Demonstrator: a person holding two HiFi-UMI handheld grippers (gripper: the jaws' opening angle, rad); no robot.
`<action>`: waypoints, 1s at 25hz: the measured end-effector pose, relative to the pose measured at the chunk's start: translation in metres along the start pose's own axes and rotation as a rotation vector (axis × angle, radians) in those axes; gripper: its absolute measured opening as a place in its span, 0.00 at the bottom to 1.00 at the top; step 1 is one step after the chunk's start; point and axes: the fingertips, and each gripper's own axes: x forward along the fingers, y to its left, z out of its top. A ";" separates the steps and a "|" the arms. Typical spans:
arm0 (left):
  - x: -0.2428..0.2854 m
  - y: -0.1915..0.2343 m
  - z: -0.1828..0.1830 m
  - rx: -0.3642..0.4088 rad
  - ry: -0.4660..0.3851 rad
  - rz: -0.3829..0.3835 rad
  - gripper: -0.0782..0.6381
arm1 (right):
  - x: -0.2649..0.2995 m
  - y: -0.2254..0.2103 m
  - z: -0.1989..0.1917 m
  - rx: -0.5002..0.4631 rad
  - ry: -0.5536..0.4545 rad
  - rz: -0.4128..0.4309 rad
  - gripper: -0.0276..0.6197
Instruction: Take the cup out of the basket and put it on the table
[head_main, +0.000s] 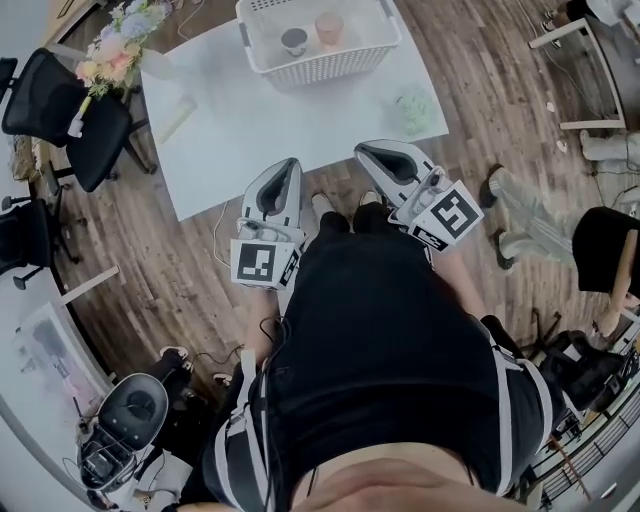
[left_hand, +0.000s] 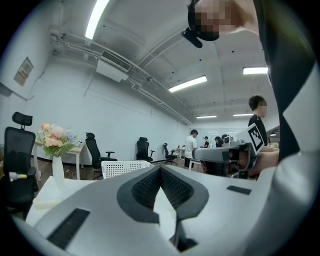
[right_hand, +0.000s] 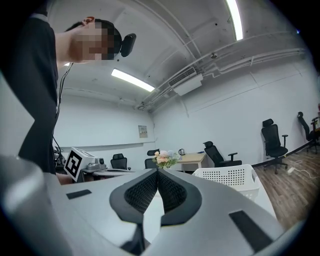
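A white slatted basket (head_main: 330, 62) stands at the table's far edge and holds two cups, a dark grey one (head_main: 293, 40) and a pink one (head_main: 329, 28). Both grippers hover at the table's near edge, close to the person's body and well short of the basket. My left gripper (head_main: 291, 163) is shut with nothing in it, its pads meeting at the tip (left_hand: 160, 168). My right gripper (head_main: 361, 150) is likewise shut and empty (right_hand: 157, 171). Each gripper view shows the basket (left_hand: 122, 168) (right_hand: 231, 177) side-on, the cups hidden behind its wall.
The white table (head_main: 270, 130) also carries a pale green crumpled item (head_main: 412, 105) at right and a pale flat object (head_main: 178, 116) at left. A flower vase (head_main: 118, 40) and black chairs (head_main: 60, 110) stand left. Another person's legs (head_main: 520, 215) are at right.
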 end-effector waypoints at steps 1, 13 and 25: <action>0.000 0.003 -0.001 -0.012 0.000 -0.002 0.14 | 0.002 -0.001 0.000 -0.001 0.003 -0.006 0.07; 0.024 0.011 0.006 -0.015 0.000 -0.011 0.14 | 0.013 -0.027 0.012 -0.019 -0.003 -0.010 0.07; 0.089 0.021 0.019 -0.051 -0.009 0.061 0.14 | 0.026 -0.098 0.021 -0.017 -0.013 0.063 0.07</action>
